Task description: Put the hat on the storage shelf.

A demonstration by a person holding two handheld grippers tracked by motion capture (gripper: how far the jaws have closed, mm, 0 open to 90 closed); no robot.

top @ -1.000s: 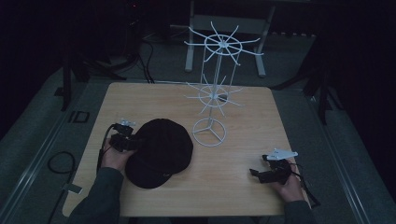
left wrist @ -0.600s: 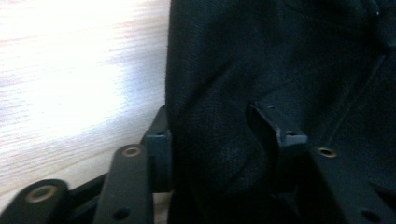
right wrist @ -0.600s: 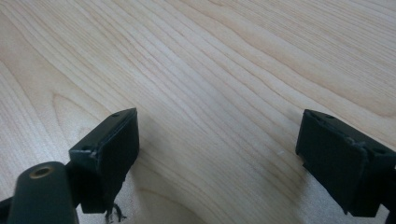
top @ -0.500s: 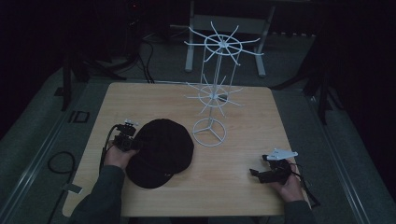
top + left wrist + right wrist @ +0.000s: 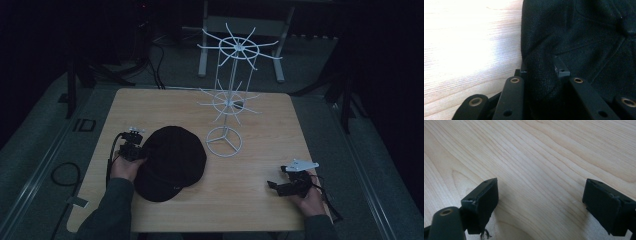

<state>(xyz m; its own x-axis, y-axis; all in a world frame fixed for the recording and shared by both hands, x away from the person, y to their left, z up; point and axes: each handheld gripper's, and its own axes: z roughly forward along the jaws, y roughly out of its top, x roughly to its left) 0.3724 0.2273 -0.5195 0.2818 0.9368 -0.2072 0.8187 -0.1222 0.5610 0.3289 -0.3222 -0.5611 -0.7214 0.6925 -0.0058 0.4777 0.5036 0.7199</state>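
Five items, listed by size.

1. Wooden table [image 5: 150, 107]: light top, square with rounded corners, centre of the high view; its grain runs across the right gripper view.

2. White wire display stand [image 5: 227, 100]: upright on the table, upper centre of the frame, ring base [image 5: 224, 142] just right of the cap; two tiers of radiating hooks.

3. Black cap [image 5: 172, 162]: flat on the table, lower left of centre in the high view; in the left gripper view its cloth [image 5: 579, 37] takes up the right and centre of the frame.

4. Left gripper [image 5: 132, 148]: at the cap's left edge, lower left of the high view, held in the left hand [image 5: 125, 167]. Its jaws have just been closing and now pinch a fold of the cap's rim [image 5: 541, 75] between them.

5. Right gripper [image 5: 290, 186]: lower right of the high view, in the right hand [image 5: 310, 200], well apart from the cap. Jaws stand wide apart over bare wood, nothing between them [image 5: 540, 202].
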